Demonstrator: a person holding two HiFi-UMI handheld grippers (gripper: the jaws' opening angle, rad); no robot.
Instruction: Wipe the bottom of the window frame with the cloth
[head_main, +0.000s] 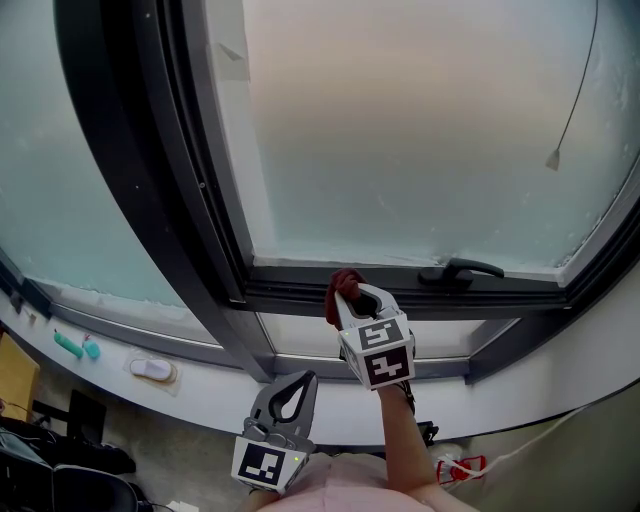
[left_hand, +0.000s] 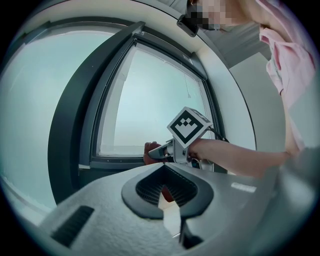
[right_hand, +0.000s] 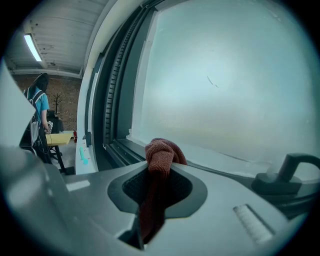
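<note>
While a person's bare forearm (head_main: 400, 440) reaches toward the window, the right gripper (head_main: 352, 297) is clamped on a rust-red cloth (head_main: 341, 282), whose bunched knot sticks out past the jaw tips and meets the dark bottom rail of the window frame (head_main: 300, 292). The rest of the cloth runs back between the ribbed pads, as the right gripper view shows. The cloth sits about midway along that bottom rail, to the left of the black window handle (head_main: 462, 268), which lies on the same rail nearer the frame's right-hand corner. Above them the frosted glass pane (head_main: 420, 130) fills the frame, with a thin cord (head_main: 572, 110) hanging near its right edge. The left gripper (head_main: 300, 385) is held lower and closer to the person's body, well apart from the frame, its jaws closed on each other with nothing gripped. On the white sill (head_main: 210, 385) below the window, toward its left end, lie a teal object (head_main: 72, 346) and a small white object (head_main: 152, 370).
</note>
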